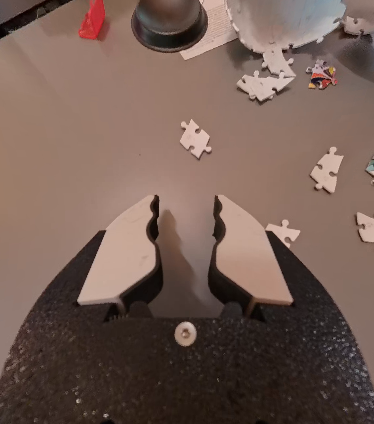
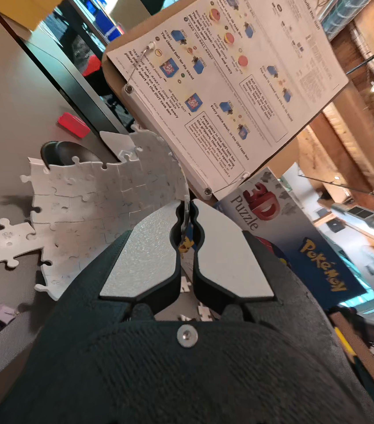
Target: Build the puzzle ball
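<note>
Loose puzzle pieces (image 1: 195, 139) dotted the grey surface (image 1: 66, 137) beneath the left gripper's (image 1: 186, 202) wide, empty fingers, while the right gripper's (image 2: 189, 204) fingers pinched the curved half-built shell's (image 2: 103, 197) edge.

Left tongs (image 1: 186, 203) gape apart, pointing downward; right tongs (image 2: 188, 207) pinched nearly together, tilted.

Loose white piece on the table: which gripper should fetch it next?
Probably left. The left gripper is open, empty, just short of that piece. The right gripper is shut on the shell section.
</note>
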Available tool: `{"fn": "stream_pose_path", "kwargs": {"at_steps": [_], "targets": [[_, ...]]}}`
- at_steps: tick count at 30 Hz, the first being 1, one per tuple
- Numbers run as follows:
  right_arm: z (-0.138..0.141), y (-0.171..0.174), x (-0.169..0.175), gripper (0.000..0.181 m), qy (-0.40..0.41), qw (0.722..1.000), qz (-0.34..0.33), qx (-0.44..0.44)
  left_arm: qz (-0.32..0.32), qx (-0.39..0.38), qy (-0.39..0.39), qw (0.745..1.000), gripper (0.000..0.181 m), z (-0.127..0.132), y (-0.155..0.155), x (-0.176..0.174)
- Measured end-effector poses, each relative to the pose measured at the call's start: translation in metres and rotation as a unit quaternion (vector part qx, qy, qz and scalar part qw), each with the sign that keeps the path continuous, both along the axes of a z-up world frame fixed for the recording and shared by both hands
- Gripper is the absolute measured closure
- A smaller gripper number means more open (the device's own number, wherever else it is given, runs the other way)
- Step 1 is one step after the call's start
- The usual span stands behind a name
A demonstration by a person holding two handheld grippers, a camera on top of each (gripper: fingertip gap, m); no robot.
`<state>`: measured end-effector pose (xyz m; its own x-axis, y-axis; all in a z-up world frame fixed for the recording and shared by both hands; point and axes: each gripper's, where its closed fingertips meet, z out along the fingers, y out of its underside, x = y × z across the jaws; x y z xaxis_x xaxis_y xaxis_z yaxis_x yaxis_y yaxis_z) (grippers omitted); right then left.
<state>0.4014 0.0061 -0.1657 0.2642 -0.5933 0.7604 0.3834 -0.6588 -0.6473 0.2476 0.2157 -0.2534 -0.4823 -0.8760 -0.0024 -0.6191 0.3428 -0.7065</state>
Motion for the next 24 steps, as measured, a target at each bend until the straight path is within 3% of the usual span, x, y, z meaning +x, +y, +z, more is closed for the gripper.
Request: {"fn": "stream_pose_path", "kwargs": {"at_steps": [11,18,24], "targets": [[-0.003,0.026,0.005,0.177,0.076,0.987,0.130,0.059,-0.054,0.029,-0.045,0.997,0.136,0.031,-0.041,0.039],[0.022,0.028,-0.004,0.177,0.005,0.976,0.183,0.119,-0.042,0.056,-0.082,0.994,0.135,0.040,-0.049,0.054],[0.038,0.042,-0.023,0.177,-0.021,0.960,0.241,0.139,-0.039,0.039,-0.125,0.991,0.133,0.064,-0.054,0.063]]}}
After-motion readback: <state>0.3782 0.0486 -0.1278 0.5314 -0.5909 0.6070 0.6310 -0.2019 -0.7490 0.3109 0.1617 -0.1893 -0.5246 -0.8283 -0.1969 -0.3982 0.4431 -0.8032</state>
